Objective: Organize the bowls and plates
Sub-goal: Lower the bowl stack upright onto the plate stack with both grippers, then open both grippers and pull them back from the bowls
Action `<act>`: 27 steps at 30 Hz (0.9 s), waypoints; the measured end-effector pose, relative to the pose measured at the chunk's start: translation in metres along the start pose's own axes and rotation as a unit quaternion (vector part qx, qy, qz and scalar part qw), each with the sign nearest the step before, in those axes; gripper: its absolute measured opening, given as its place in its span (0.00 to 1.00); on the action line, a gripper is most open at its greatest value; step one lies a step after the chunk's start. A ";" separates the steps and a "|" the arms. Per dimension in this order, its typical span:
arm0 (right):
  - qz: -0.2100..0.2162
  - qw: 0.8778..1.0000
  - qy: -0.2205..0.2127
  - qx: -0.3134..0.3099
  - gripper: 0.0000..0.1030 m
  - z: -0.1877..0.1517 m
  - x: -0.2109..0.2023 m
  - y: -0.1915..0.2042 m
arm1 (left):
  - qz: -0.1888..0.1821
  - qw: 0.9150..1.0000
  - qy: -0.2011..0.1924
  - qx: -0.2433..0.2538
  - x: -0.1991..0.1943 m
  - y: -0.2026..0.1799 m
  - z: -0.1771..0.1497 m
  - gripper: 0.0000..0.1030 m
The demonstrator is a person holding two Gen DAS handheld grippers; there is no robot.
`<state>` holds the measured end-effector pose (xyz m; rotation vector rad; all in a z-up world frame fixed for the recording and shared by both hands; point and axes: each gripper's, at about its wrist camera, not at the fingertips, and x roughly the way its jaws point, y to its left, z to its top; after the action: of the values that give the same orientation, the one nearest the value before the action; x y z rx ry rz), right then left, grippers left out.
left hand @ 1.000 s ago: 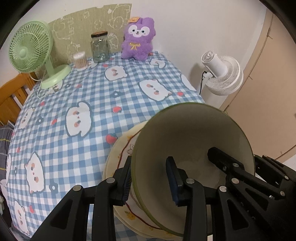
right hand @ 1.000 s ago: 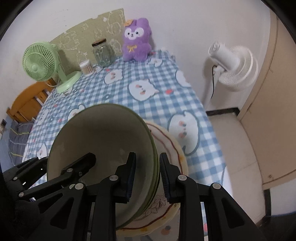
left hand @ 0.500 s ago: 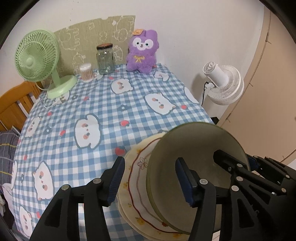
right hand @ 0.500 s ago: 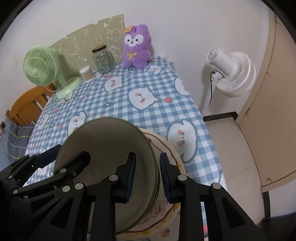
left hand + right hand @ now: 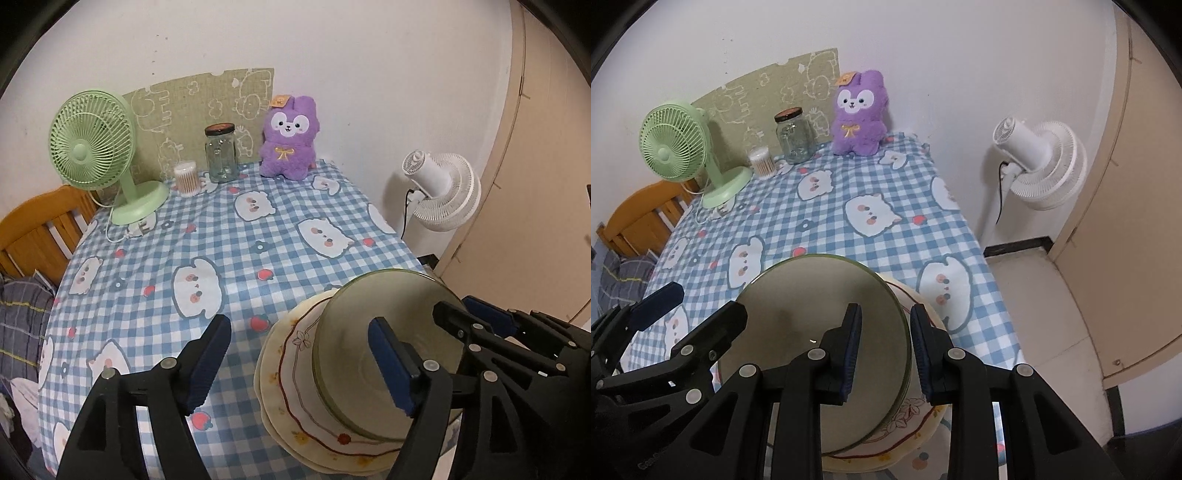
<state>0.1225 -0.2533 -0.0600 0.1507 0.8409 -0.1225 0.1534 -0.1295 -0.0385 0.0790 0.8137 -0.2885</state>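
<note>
A cream bowl with a green rim (image 5: 373, 332) (image 5: 820, 325) sits on a stack of cream plates with a red wavy line (image 5: 295, 373) (image 5: 923, 406) at the near right edge of the table. My left gripper (image 5: 299, 363) is open wide; its fingers stand apart from the bowl's left rim. My right gripper (image 5: 884, 350) has its jaws on either side of the bowl's right rim with a small gap showing, so it looks open. The left gripper also shows in the right wrist view (image 5: 690, 310).
The table wears a blue checked cloth with cat prints (image 5: 207, 236). At its far side stand a green fan (image 5: 96, 155), a glass jar (image 5: 221, 153), a cotton swab tub (image 5: 186, 178) and a purple plush (image 5: 290, 138). A white fan (image 5: 443, 190) stands on the floor at right.
The bowl has come down from tilted onto the plate stack. My left gripper opened and let go of its rim, then backed off. My right gripper's jaws have widened slightly.
</note>
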 end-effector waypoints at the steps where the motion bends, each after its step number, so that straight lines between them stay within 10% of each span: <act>1: -0.002 1.000 -0.009 -0.005 0.34 -0.001 -0.004 0.002 | 0.002 1.000 -0.004 -0.001 -0.003 0.001 -0.001 0.76; 6: -0.002 0.999 -0.038 -0.008 0.50 -0.003 -0.025 0.008 | 0.009 1.000 -0.026 -0.010 -0.023 0.012 -0.004 0.78; 27: 0.014 0.992 -0.113 -0.054 0.51 -0.053 -0.105 0.077 | 0.080 0.991 -0.106 -0.023 -0.112 0.061 -0.060 0.94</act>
<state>0.0270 -0.1631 -0.0101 0.0459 0.6183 -0.0657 0.0556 -0.0347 -0.0005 0.0689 0.5992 -0.1235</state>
